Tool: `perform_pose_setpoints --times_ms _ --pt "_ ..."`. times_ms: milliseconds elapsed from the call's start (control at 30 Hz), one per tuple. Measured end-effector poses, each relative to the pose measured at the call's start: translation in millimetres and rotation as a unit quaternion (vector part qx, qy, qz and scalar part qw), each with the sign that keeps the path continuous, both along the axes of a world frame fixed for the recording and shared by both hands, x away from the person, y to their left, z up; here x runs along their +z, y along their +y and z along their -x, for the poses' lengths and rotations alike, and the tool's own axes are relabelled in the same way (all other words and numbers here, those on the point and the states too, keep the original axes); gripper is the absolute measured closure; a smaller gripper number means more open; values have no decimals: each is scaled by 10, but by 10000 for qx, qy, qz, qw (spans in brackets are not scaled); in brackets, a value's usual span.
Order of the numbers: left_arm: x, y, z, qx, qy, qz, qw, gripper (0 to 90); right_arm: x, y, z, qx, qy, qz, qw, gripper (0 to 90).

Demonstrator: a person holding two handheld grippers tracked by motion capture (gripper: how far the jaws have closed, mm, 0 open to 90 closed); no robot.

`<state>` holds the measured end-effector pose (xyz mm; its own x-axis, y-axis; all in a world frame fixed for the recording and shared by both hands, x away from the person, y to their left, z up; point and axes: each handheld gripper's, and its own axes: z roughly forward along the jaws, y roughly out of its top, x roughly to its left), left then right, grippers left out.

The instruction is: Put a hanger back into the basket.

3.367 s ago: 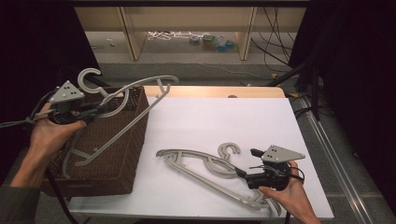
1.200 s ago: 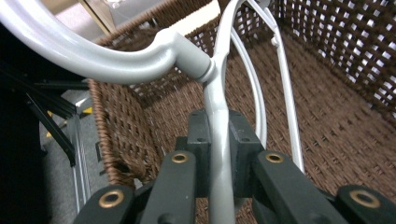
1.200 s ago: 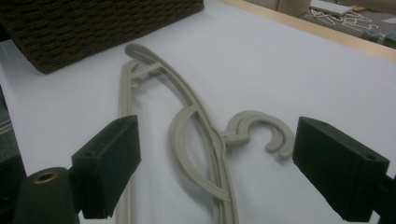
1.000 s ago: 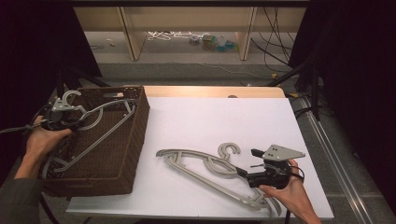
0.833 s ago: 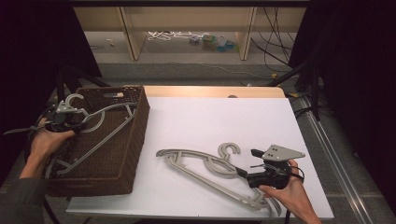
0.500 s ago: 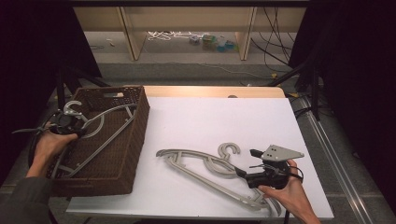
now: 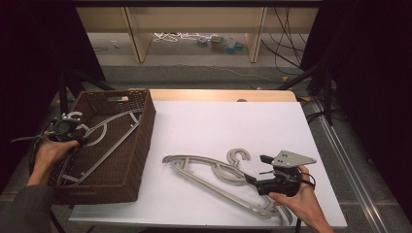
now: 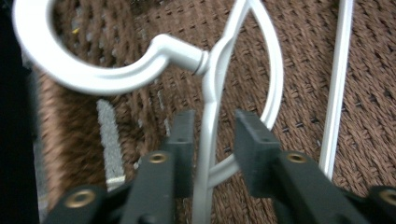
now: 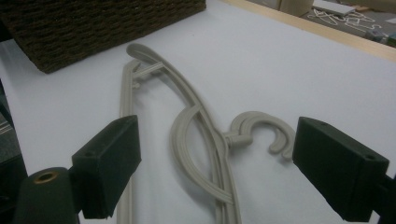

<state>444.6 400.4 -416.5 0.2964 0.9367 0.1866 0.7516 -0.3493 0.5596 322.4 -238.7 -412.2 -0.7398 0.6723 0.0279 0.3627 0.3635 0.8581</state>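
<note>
A silver-white hanger (image 7: pixel 114 124) lies in the brown wicker basket (image 7: pixel 143 141) at the table's left. My left gripper (image 7: pixel 65 128) is low at the basket's left wall, by the hanger's hook. In the left gripper view the jaws (image 8: pixel 212 121) have just been opening. The hanger's thin arm (image 8: pixel 208 140) runs between them with a gap on each side. A grey hanger (image 7: pixel 209 170) lies flat on the white table top. My right gripper (image 7: pixel 256 169) rests at its near end, jaws wide open (image 9: pixel 219 149) around the hanger's neck (image 9: pixel 187 121) without touching.
The white table top (image 7: pixel 233 121) has a wooden strip along its far edge. The basket overhangs the table's left edge. Beyond the table stand low wooden shelves (image 7: pixel 194 19) with cables and small items on the floor. Dark curtains close both sides.
My left hand has lowered the silver-white hanger from above the basket down into it, and the jaws have let go of it. The right hand and the grey hanger have stayed put.
</note>
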Motion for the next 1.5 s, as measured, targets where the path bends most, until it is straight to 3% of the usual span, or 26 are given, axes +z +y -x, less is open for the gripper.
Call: perform_pose_setpoints --times_ms 67,100,167,200,300,367,400,433,467,500,533,567,600,633,700,733,800,1000,1033,1100,1167,1233,1300,1333,1367,1500 --pt "38 -2 18 257 -76 60 9996 516 -2 -6 -3 -25 14 4 10000 162" --pt "69 20 3 130 -165 64 9998 494 -1 -8 -5 -31 13 0 10000 162" --pt "92 5 18 291 -200 119 9993 423 1 -8 -5 -37 7 -10 10000 162" --pt "167 -58 74 576 -324 358 9972 392 8 -14 1 -49 21 12 10000 162" --pt "263 -100 130 566 -466 505 9960 349 1 -15 -7 -23 3 -19 10000 161" --pt "404 -189 232 639 -791 813 9915 328 -3 -6 -9 -49 -13 -62 10000 162" --pt "454 -205 250 425 -985 907 9901 314 7 -12 3 -65 18 15 10000 162" --pt "454 -205 250 425 -985 907 9901 294 7 -12 3 -65 18 15 10000 162" --pt "496 -275 310 687 -1102 1080 9856 294 4 -10 6 -59 23 15 10000 162" --pt "565 -346 378 514 -1322 1273 9817 245 -5 0 -1 -78 -33 -53 9999 162" --pt "565 -346 378 514 -1322 1273 9817 244 -3 1 -1 -81 -31 -76 9999 162" --pt "598 -398 422 409 -1455 1416 9783 244 -3 1 -1 -81 -31 -76 9999 162" --pt "651 -504 514 225 -1672 1689 9711 212 -7 -6 -1 -106 -42 -58 9999 161" --pt "676 -564 570 187 -1816 1798 9666 208 -10 -9 -3 -120 -34 -63 9999 162" --pt "702 -625 624 93 -1893 1829 9647 209 -13 -16 -7 -148 -44 -72 9999 162" --pt "739 -757 720 -175 -2067 1930 9590 193 -16 -27 -15 -177 -23 -76 9998 162" --pt "764 -918 823 -433 -2185 2128 9514 188 -26 -30 -13 -206 -10 -44 9998 162" --pt "808 -1332 1051 -1102 -2363 2326 9370 177 -46 -35 -22 -212 65 5 9998 162" --pt "808 -1332 1051 -1102 -2363 2326 9370 177 -46 -35 -22 -212 65 5 9998 162" --pt "778 -1547 1140 -1316 -2341 2643 9263 177 -57 -36 -31 -204 82 12 9998 161" --pt "743 -1660 1163 -1482 -2352 2691 9221 177 -62 -37 -29 -226 87 5 9997 161" --pt "717 -1739 1177 -1610 -2335 2649 9216 178 -63 -37 -29 -229 87 -16 9997 162" --pt "696 -1784 1183 -1641 -2357 2700 9190 178 -65 -32 -25 -220 127 -54 9997 162" --pt "657 -1857 1191 -1762 -2386 2713 9157 178 -67 -32 -23 -213 133 -68 9997 162" --pt "657 -1857 1191 -1762 -2386 2713 9157 178 -67 -32 -23 -213 133 -68 9997 162" --pt "522 -2000 1205 -2120 -2514 2731 9040 175 -68 -37 -33 -180 124 -105 9997 162"
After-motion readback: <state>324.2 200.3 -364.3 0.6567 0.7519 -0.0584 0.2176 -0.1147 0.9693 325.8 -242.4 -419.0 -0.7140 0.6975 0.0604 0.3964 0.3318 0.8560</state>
